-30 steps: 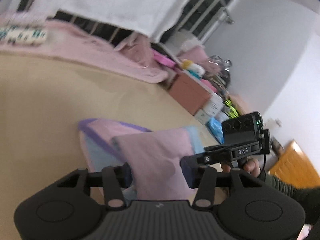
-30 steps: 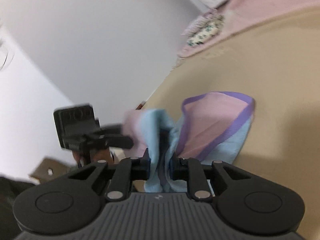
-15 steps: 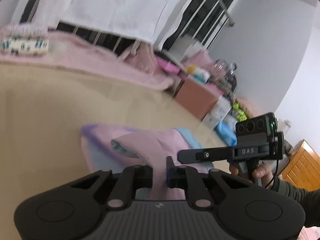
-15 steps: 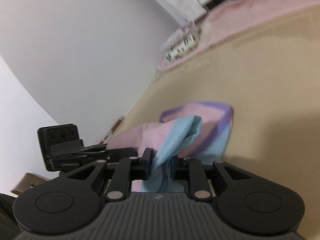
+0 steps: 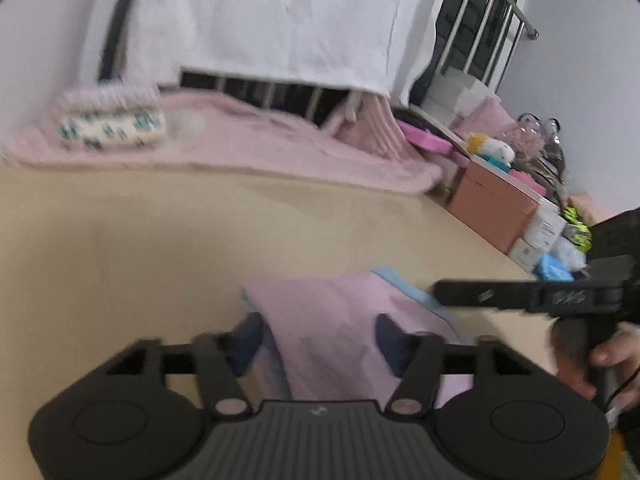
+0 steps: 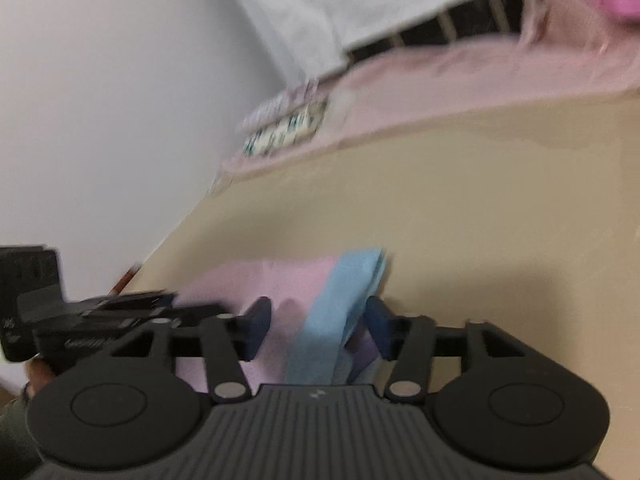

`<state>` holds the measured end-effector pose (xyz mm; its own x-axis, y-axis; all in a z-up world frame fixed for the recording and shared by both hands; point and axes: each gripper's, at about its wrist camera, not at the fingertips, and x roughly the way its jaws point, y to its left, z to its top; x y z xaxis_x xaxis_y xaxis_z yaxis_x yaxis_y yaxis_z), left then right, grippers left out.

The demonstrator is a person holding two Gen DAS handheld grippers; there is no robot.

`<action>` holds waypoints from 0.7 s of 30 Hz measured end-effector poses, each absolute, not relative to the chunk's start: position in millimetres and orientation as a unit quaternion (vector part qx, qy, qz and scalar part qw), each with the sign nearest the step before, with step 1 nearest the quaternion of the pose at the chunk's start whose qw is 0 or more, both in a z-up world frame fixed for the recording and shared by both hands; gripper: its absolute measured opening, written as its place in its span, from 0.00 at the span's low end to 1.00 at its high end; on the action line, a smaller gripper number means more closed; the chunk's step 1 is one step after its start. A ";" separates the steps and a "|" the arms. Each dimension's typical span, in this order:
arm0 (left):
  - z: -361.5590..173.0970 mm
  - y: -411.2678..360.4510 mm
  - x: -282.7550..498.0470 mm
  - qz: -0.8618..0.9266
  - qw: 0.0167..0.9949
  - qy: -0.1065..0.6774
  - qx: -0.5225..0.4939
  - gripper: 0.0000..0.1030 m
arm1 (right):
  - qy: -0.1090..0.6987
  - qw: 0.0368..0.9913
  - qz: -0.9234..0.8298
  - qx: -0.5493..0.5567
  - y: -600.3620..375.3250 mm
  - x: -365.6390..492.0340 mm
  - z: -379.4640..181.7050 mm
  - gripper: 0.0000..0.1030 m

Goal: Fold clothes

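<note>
A pink and light-blue garment [image 5: 340,320] lies folded on the beige table [image 5: 160,240], close to its near edge. My left gripper [image 5: 318,336] is open, its fingers wide on either side of the pink cloth. The right gripper's black body [image 5: 520,296] reaches in from the right in the left wrist view, held by a hand [image 5: 608,356]. In the right wrist view my right gripper [image 6: 316,326] is open too, with the garment's [image 6: 256,280] light-blue strip [image 6: 340,300] lying between its fingers. The left gripper's body [image 6: 80,316] shows at the left there.
Pink bedding [image 5: 280,148] and a patterned pillow [image 5: 112,128] lie beyond the table's far edge, under a hanging white sheet [image 5: 280,20]. A pink box [image 5: 492,208] and cluttered small items [image 5: 560,240] stand at the right. A white wall [image 6: 100,100] is on the left.
Both grippers were shut on the lifted garment and have opened. The garment has dropped and now lies flat and folded on the table. Both views have shifted.
</note>
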<state>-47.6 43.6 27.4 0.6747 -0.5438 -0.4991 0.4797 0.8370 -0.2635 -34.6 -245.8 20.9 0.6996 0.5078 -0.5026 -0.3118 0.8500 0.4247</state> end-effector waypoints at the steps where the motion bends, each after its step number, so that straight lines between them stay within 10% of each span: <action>1: 29.1 45.7 -51.4 -0.273 0.919 0.281 -0.050 0.65 | 0.302 0.917 0.216 0.146 -247.7 -40.6 26.4 0.52; 9: 18.3 34.7 -37.5 -0.236 0.900 0.359 -0.075 0.37 | 0.344 0.903 0.201 0.162 -243.2 -48.2 8.4 0.52; 11: 20.2 30.2 -43.2 -0.229 0.904 0.356 -0.060 0.37 | 0.343 0.899 0.211 0.173 -240.9 -51.0 2.6 0.13; 14: 27.5 36.6 -51.2 -0.234 0.904 0.349 -0.075 0.42 | 0.345 0.898 0.203 0.181 -241.1 -56.2 4.2 0.14; 16: 26.5 35.6 -47.1 -0.226 0.904 0.352 -0.083 0.57 | 0.335 0.902 0.195 0.190 -244.8 -61.9 10.5 0.35; 17: 26.0 35.1 -45.1 -0.223 0.904 0.354 -0.086 0.54 | 0.326 0.907 0.185 0.195 -246.5 -64.5 13.7 0.64; 18: 25.6 34.6 -43.1 -0.219 0.904 0.355 -0.090 0.44 | 0.316 0.911 0.177 0.198 -247.6 -66.7 16.3 0.72; 20: 24.6 33.6 -39.1 -0.211 0.904 0.358 -0.097 0.10 | 0.301 0.916 0.173 0.203 -246.8 -68.1 18.3 0.68; 21: 24.1 33.2 -37.1 -0.207 0.904 0.360 -0.101 0.09 | 0.304 0.913 0.171 0.212 -245.3 -65.3 15.9 0.49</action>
<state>-37.1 33.2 24.1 0.6552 -0.4467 -0.6092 0.3013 0.8940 -0.3315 -65.3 -245.3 15.9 0.7565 0.4407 -0.4833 -0.1827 0.8519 0.4908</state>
